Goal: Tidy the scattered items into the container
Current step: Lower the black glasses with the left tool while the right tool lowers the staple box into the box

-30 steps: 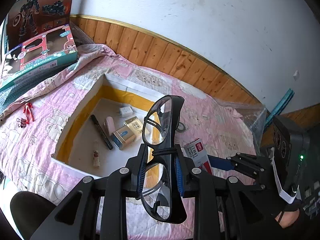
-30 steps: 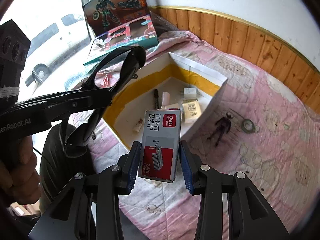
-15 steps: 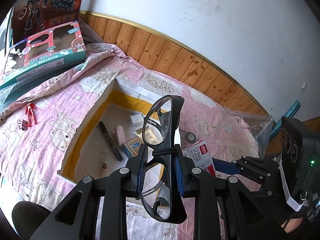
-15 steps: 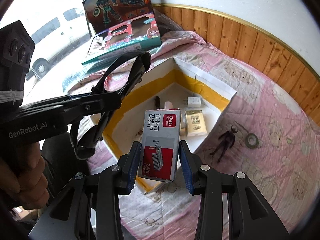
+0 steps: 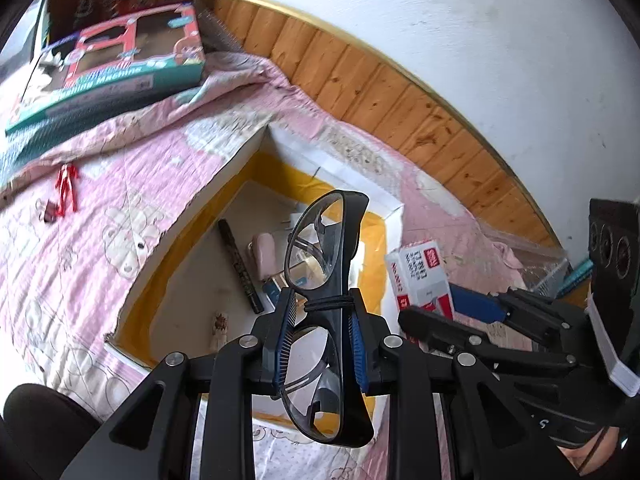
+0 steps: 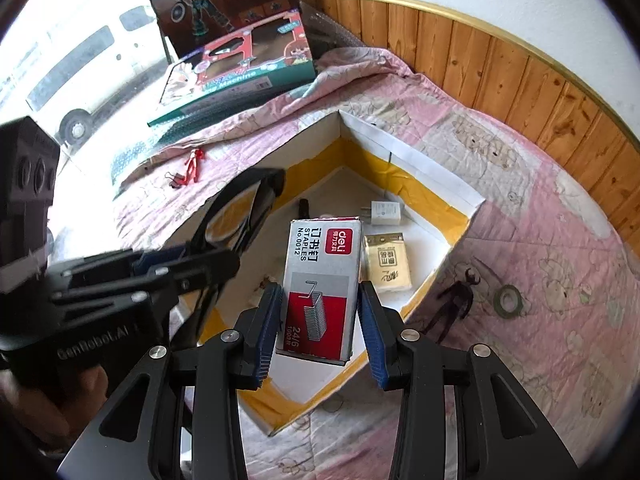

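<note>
Glossy black plastic glasses (image 5: 326,308); printed cardboard staple box (image 6: 320,292); quilted pink cotton bedspread (image 6: 540,240); varnished wood panelling (image 5: 400,92); matt white cardboard container (image 6: 432,178).

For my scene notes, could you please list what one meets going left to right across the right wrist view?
Left gripper holding the glasses → staples box in the right gripper → tissue pack → dark figurine → tape roll.

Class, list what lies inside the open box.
Inside the box: a charger, a yellow packet, a black pen, a pink item. Glasses and staples hide the rest.
</note>
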The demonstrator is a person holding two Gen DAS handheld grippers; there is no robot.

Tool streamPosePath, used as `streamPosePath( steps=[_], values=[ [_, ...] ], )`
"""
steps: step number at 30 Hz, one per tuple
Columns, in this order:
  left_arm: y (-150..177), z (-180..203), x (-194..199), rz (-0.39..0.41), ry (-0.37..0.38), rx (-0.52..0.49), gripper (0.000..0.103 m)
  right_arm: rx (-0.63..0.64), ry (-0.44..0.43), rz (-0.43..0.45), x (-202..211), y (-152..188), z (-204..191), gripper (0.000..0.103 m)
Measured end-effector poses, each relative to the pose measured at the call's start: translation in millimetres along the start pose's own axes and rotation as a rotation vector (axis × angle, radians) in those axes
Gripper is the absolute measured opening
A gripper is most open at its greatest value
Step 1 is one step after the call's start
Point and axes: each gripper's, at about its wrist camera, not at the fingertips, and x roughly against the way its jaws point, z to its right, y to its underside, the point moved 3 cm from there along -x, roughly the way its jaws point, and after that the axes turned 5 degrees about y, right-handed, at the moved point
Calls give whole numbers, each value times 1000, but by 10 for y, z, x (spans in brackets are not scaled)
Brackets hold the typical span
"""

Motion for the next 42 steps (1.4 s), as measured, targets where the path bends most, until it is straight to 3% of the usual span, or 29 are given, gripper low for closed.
streamPosePath(
  steps=[14,23,28,35,42],
  values=[
    [212,-206,-333,-59,-22,227,27,71,-12,-92,-429,-426,-35,41],
    [299,-211,-462,-86,-17,283,27,142,-24,-155,-703,-649,-31,40],
    [331,-297,-535,-97,-17,362,27,152,-23,-181,-864,-738,-50,40],
    [318,-365,-562,-81,-71,403,27,171,-23,-221,-1127,-823,-92,40],
    [264,-436,-585,-62,-74,457,27,185,4,-245,-1359,-932,-76,41]
  ],
)
